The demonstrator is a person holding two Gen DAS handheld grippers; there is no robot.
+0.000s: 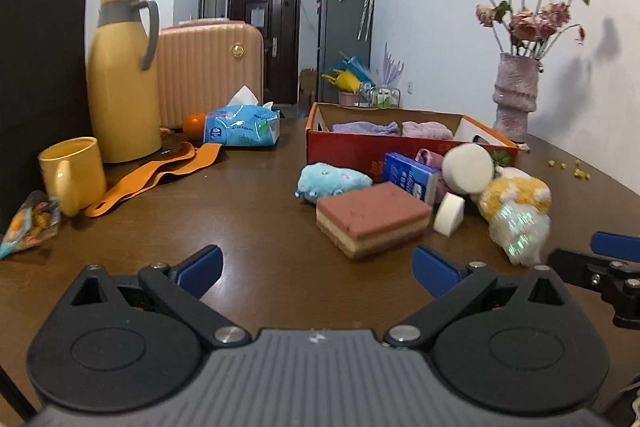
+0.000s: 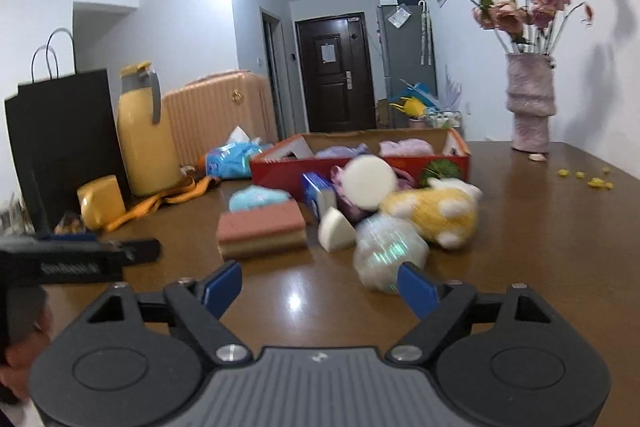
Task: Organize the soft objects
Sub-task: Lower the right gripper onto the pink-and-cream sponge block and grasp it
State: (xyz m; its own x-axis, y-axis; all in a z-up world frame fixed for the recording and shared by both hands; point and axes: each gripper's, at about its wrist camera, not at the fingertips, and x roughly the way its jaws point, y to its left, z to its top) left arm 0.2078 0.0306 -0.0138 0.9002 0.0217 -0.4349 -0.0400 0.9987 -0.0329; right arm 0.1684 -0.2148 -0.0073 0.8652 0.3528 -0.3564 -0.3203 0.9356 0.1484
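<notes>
Approach step: L gripper (image 1: 316, 267) & R gripper (image 2: 320, 287) both wide, empty; nxt close R on iridescent ball (image 2: 386, 251) at 1 o'clock, drop in box (image 2: 360, 165).

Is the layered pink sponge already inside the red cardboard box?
No, the layered pink sponge lies on the table in front of the red cardboard box.

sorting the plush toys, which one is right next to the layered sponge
The blue plush toy, lying just behind the layered sponge. The yellow plush toy lies farther right, beyond the white foam wedge.
</notes>
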